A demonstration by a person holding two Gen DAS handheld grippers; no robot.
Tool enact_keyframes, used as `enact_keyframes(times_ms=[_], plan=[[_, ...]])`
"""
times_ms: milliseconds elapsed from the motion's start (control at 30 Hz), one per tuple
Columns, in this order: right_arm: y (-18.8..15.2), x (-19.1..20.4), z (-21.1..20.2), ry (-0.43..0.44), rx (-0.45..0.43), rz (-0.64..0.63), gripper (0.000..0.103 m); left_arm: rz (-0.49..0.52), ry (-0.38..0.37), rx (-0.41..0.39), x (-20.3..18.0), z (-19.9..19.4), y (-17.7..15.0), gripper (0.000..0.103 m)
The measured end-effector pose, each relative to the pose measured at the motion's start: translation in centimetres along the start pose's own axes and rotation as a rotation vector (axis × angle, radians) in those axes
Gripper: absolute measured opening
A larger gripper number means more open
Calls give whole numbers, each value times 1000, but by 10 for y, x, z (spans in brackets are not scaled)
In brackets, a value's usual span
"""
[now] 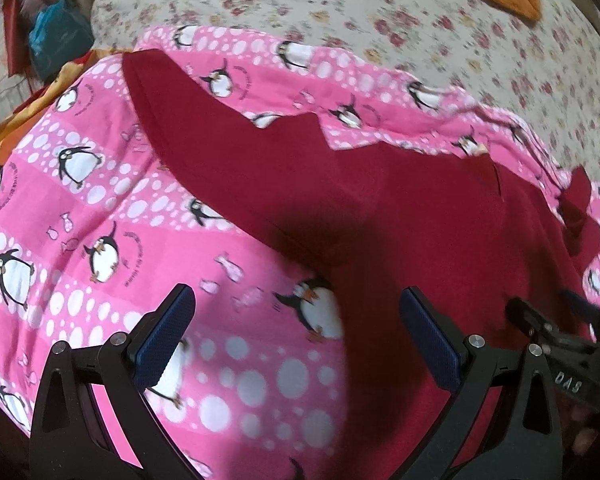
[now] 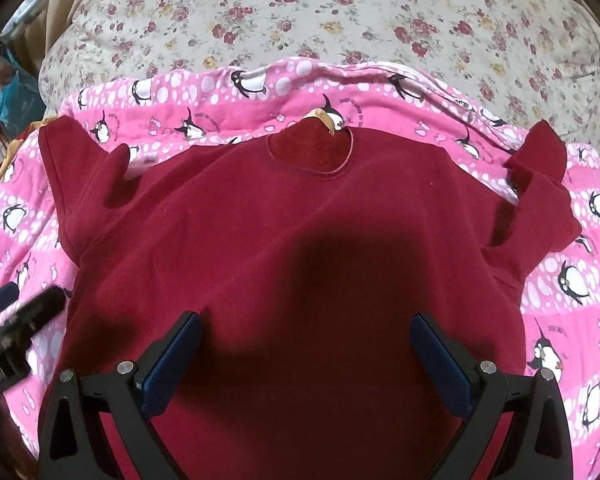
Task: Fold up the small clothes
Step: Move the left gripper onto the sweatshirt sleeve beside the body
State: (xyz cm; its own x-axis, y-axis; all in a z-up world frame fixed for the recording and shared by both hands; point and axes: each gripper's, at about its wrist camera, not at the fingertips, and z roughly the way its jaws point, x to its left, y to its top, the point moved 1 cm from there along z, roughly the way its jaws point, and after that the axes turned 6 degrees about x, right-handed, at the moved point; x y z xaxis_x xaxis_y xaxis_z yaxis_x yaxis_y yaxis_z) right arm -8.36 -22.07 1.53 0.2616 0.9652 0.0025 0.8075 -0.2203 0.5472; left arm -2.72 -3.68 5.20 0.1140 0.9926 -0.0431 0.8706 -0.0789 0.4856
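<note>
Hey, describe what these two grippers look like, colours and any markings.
Both the left gripper and the right gripper have black angular frames with silver round screws and two fingers faced with dark blue textured pads. White lettering, roughly "DAS", marks one body. No cables or sleeves show.

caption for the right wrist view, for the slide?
Right gripper, jaws open, above a dark red shirt spread flat on a pink penguin blanket.

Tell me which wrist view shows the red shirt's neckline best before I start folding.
The right wrist view: the red shirt lies spread flat there, neckline facing the camera with both sleeves visible. The left wrist view shows the shirt only obliquely, blurred, mostly one sleeve and the body; its neckline is not clear.
</note>
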Motion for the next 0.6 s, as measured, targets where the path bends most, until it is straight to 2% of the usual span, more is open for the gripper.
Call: enact_keyframes(times_ms=[333, 600], plan=[[-1, 17, 11, 13, 14, -55, 103, -103, 62, -11, 58, 11, 35, 102], [-1, 23, 16, -11, -14, -98, 103, -144, 95, -12, 81, 19, 50, 102]])
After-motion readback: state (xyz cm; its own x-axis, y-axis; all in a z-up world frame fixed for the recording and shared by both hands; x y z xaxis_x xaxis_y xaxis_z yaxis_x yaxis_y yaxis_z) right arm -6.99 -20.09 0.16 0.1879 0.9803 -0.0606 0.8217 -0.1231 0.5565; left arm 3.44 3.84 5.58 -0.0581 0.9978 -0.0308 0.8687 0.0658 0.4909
